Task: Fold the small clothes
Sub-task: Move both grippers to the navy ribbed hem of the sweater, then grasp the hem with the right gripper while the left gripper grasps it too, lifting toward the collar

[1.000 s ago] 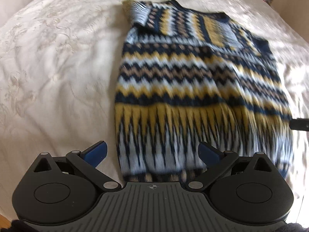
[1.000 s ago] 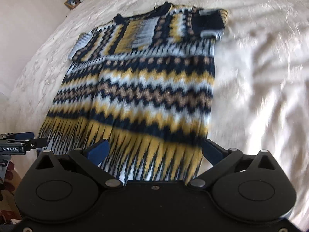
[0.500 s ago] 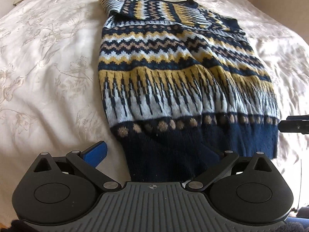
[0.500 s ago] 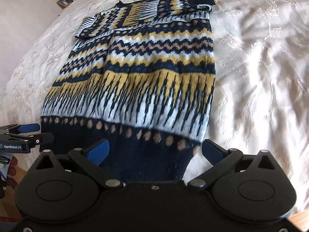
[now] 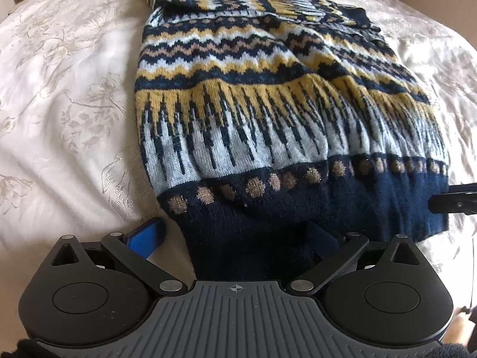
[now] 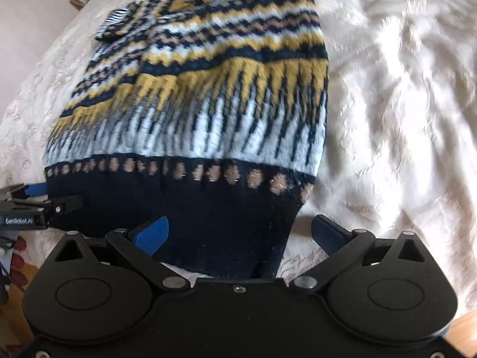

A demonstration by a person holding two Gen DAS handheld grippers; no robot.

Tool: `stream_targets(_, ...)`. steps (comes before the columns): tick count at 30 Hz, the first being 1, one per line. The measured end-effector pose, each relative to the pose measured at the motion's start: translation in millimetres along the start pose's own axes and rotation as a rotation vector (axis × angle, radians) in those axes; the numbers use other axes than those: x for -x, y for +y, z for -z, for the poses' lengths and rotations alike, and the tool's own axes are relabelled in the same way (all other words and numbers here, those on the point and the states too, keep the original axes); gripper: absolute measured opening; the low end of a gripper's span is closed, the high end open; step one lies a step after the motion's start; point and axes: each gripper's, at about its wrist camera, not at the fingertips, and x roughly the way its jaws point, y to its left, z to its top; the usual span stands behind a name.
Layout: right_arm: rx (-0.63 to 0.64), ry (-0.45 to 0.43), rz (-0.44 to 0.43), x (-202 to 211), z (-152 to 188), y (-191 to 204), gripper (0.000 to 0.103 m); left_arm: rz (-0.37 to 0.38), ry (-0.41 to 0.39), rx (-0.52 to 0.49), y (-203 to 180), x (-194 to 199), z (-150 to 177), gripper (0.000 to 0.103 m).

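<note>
Slippage of the navy hem is risked, since the patterned knit sweater (image 5: 268,113) is laid flat on the bed (image 5: 59,89) with its hem toward the near edge, and the left claw (image 5: 235,235) and right claw (image 6: 238,232) are spread apart, straddling its corners ungripped.

The sweater's (image 5: 268,113) navy hem disappears behind the left gripper (image 5: 235,235); its collar is cropped.

A bed (image 5: 68,95) covered in a cream bedspread with embroidered flowers is carrying everything. A patterned knit sweater (image 5: 268,113) in navy, mustard and pale blue is lying flat on it, its navy hem nearest the cameras.
</note>
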Motion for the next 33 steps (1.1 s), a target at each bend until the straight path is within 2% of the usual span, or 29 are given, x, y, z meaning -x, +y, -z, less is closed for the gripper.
stream_targets(6,-0.068,-0.004,-0.028,-16.7,3.6,-11.5,0.103,-0.001,-0.012,0.016,1.9,-6.4,3.2,0.102)
stream_targets(11,-0.079,-0.054,-0.065,-13.7,9.8,-17.7,0.103,-0.013,-0.068,0.014,-0.2,-4.0,12.3,0.102)
stream_targets(14,-0.075,-0.084,-0.089,-9.8,15.1,-23.2,0.103,-0.037,-0.070,-0.017,-6.1,-4.5,14.9,0.102)
stream_targets(18,-0.031,-0.080,-0.072,-8.0,17.8,-20.9,0.103,-0.060,-0.054,-0.006,-9.1,-4.2,12.7,0.102)
stream_targets(20,-0.016,-0.068,-0.067,-8.3,16.4,-19.0,0.103,-0.063,-0.058,-0.001,-9.5,-3.0,12.8,0.096)
stream_targets(23,-0.045,-0.054,-0.097,-7.8,12.6,-24.6,0.103,-0.063,-0.074,0.005,-10.8,2.9,14.9,0.078)
stream_targets(25,-0.062,-0.045,-0.112,-8.2,8.5,-25.9,0.093,-0.064,-0.086,0.019,-10.9,8.8,16.5,0.060)
stream_targets(26,-0.062,-0.043,-0.123,-6.0,6.2,-28.2,0.071,-0.061,-0.091,0.031,-10.6,12.1,17.3,0.055)
stream_targets(27,-0.065,-0.037,-0.133,-5.2,5.0,-29.0,0.051,-0.055,-0.092,0.045,-10.0,14.9,17.8,0.044)
stream_targets(28,-0.076,-0.023,-0.158,-4.7,3.0,-31.6,0.041,-0.042,-0.092,0.060,-9.3,16.9,17.9,0.031)
stream_targets(29,-0.093,-0.004,-0.198,-4.5,0.9,-35.0,0.022,-0.016,-0.088,0.083,-7.5,19.3,17.8,0.025)
stream_targets(31,-0.101,0.004,-0.233,0.4,-2.9,-36.9,0.017,-0.008,-0.080,0.120,-6.5,23.8,15.2,0.016)
stream_targets(33,-0.081,-0.005,-0.252,9.4,-7.9,-34.4,0.014,0.001,-0.085,0.142,-6.3,31.6,11.3,0.012)
